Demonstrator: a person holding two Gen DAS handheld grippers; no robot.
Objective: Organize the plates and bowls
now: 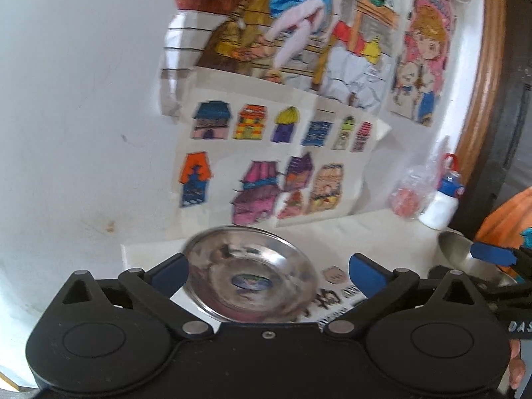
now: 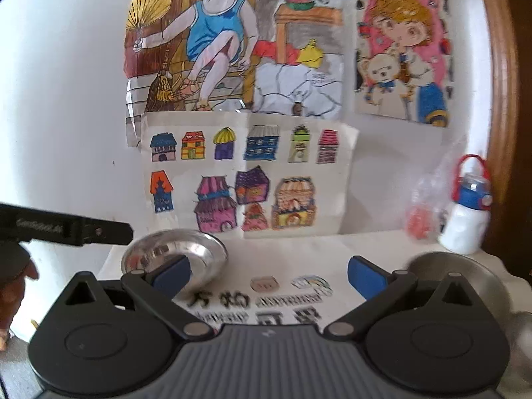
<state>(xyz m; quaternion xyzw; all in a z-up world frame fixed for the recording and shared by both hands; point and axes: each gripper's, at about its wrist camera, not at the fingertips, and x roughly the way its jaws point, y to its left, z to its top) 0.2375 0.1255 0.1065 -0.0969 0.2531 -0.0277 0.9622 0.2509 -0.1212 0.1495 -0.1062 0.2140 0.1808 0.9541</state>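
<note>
A shiny steel bowl (image 1: 249,272) sits on the white table, right in front of my left gripper (image 1: 269,271), which is open with the bowl lying between its blue pads, not touching. The same bowl (image 2: 186,252) shows at the left in the right wrist view. My right gripper (image 2: 269,274) is open and empty above the table. A flat steel plate (image 2: 455,272) lies at the right, behind its right finger. In the left wrist view, a steel dish (image 1: 465,256) shows at the right edge, partly hidden by the other gripper.
Children's drawings (image 2: 246,173) hang on the white wall behind the table. A white bottle with a blue and red cap (image 2: 465,219) and a clear bag with orange contents (image 2: 422,212) stand at the back right. A wooden frame (image 2: 502,99) runs along the right.
</note>
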